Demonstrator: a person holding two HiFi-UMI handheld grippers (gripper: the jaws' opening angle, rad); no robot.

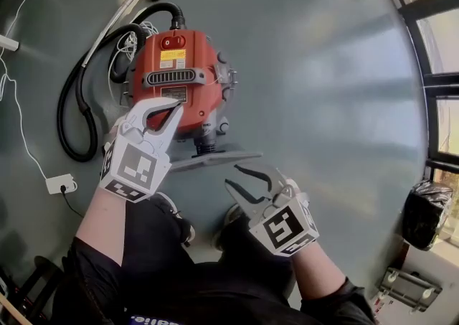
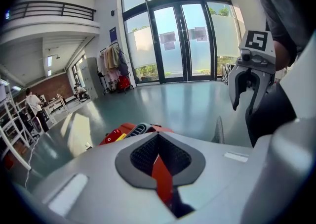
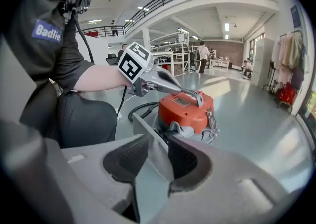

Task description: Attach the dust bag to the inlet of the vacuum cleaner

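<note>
Two grippers hang over the vacuum cleaner (image 1: 179, 79), which stands on the floor (image 1: 330, 101) just ahead of the person's knees. The dust bag (image 1: 215, 159), a flat grey sheet, lies at the foot of the orange body on the near side, touching it. Whether its collar is seated on the inlet cannot be told, since the joint is hidden under the curve of the body.

The left gripper (image 1: 174, 108) is above the orange lid, its fingers together at the tips and on nothing; only a strip of orange shows through the slit behind them. The right gripper (image 1: 232, 176) is just beside the bag's near edge with its fingers spread wide. Its own view looks along the grey sheet through the gap, but the pads do not press it.

By my reading, the bag is at the inlet and the fit wants checking. A sound way would be to steady the body from above with the left gripper. The right could then take the sheet's stiff edge squarely and push straight in, not at a slant, so the collar does not ride up on one side.

The floor lies open toward the glass doors at its right edge. On the left the black hose (image 1: 72, 108) loops close to the body, with a white socket block (image 1: 59, 184) beyond it, so swings that way are tight. The person's legs crowd the near side.
</note>
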